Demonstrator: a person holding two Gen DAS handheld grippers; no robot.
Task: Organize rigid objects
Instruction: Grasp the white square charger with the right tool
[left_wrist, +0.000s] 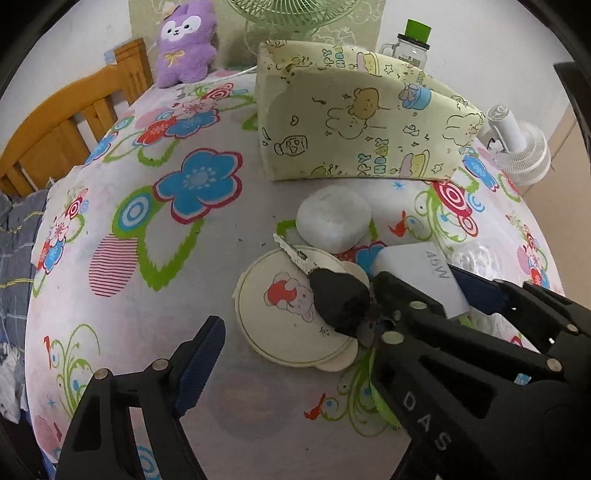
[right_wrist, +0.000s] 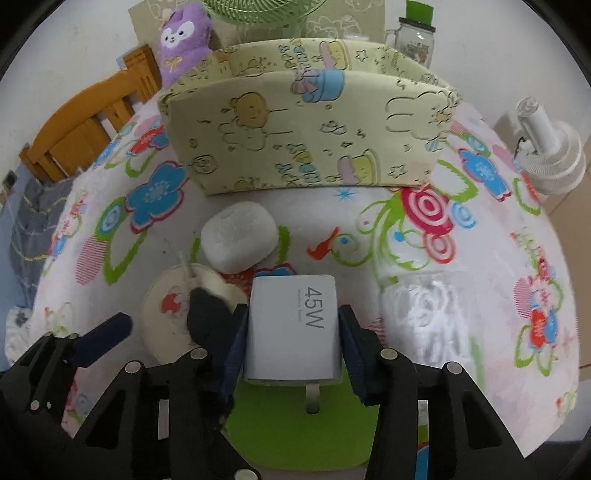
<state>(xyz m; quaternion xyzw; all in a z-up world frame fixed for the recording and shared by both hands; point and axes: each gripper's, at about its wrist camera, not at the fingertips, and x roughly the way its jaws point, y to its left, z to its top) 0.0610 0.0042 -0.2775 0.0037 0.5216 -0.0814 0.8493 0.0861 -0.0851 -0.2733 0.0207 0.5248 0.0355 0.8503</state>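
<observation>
The right gripper clamps the white charger near the bed's near edge; the left gripper spreads unclenched around the key on the round lid.

Black gripper, blue pads

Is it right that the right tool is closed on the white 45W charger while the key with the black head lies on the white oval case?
Not quite. The right tool is closed on the white 45W charger, but the key with the black head lies on the round cream lid printed with a cartoon bear, not on the white oval case, which sits just beyond it. The left wrist view shows this.
</observation>
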